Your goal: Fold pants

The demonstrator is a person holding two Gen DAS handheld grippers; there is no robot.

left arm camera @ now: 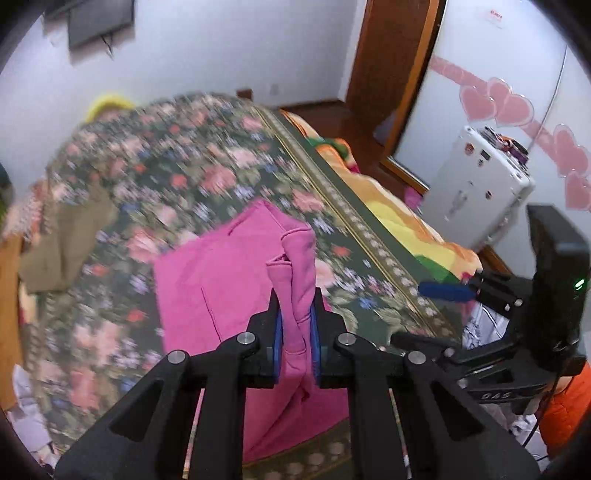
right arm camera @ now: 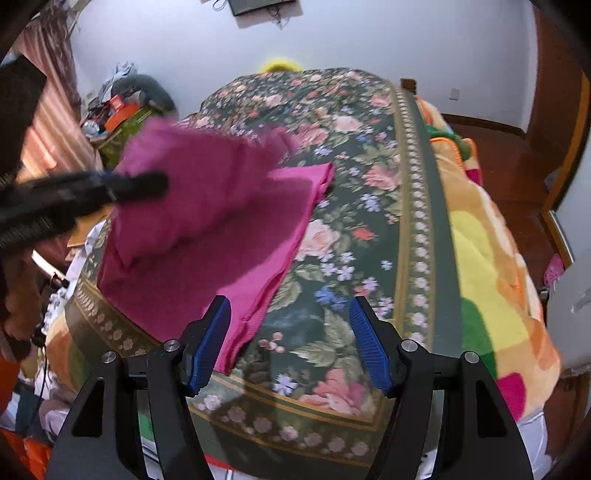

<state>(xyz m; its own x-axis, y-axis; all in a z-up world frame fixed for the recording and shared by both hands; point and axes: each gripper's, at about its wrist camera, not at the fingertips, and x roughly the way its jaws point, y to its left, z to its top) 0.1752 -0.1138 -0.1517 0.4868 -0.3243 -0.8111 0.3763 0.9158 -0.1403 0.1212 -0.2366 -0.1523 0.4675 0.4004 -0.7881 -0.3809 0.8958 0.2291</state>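
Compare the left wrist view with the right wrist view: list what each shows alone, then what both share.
Only the left wrist view shows the left gripper shut on a bunched fold of the pink pants, plus a white case and pink heart wall decals.

Only the right wrist view shows the right gripper open and empty above the bedspread, a cluttered side table and a striped curtain.

Both show the pants, the floral bedspread, the rainbow blanket and the wall-mounted screen.
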